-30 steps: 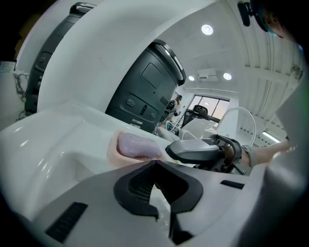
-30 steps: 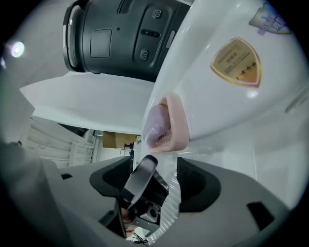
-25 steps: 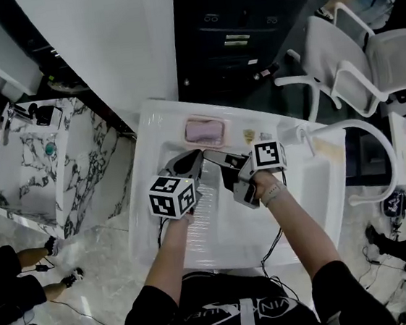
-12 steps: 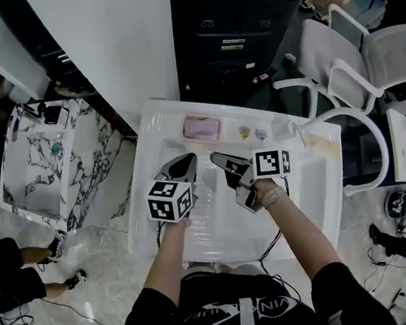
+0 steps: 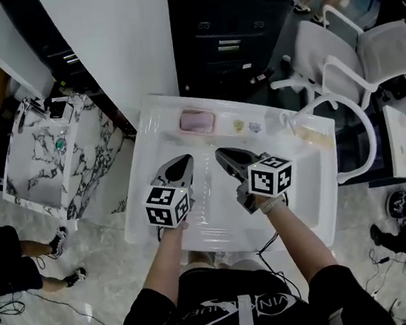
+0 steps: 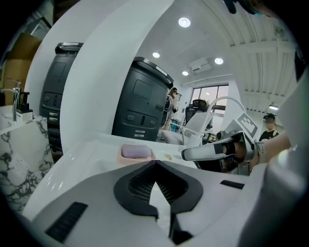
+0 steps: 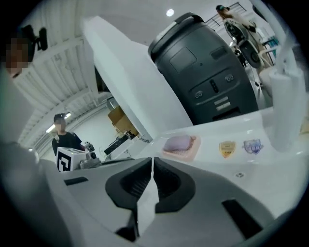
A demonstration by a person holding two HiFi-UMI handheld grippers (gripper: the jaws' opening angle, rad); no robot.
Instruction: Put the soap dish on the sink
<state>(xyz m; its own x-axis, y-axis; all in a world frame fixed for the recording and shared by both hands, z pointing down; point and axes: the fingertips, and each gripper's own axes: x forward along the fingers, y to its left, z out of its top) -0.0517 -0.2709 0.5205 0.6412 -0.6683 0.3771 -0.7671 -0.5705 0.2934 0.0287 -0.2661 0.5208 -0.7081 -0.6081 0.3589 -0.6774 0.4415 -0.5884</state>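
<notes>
The pink soap dish point(image 5: 197, 121) with a pale lilac soap bar rests on the back rim of the white sink point(image 5: 143, 201). It also shows in the left gripper view as the soap dish point(image 6: 136, 152) and in the right gripper view as the soap dish point(image 7: 181, 144). My left gripper point(image 5: 183, 160) hovers over the basin, short of the dish, its jaws shut and empty point(image 6: 155, 164). My right gripper point(image 5: 220, 154) hovers beside it. Its jaws have just been closing and now meet with nothing between them point(image 7: 152, 160). Neither gripper touches the dish.
A white faucet point(image 5: 291, 122) stands at the sink's back right, with two small stickers point(image 5: 246, 126) between it and the dish. A marble counter point(image 5: 43, 162) is to the left, a dark cabinet point(image 5: 236, 38) is behind the sink, and white chairs point(image 5: 352, 61) are at the right.
Both grippers have drawn back from the soap dish toward the person and risen. The right gripper has rolled and its jaws have closed. The dish stays on the back rim.
</notes>
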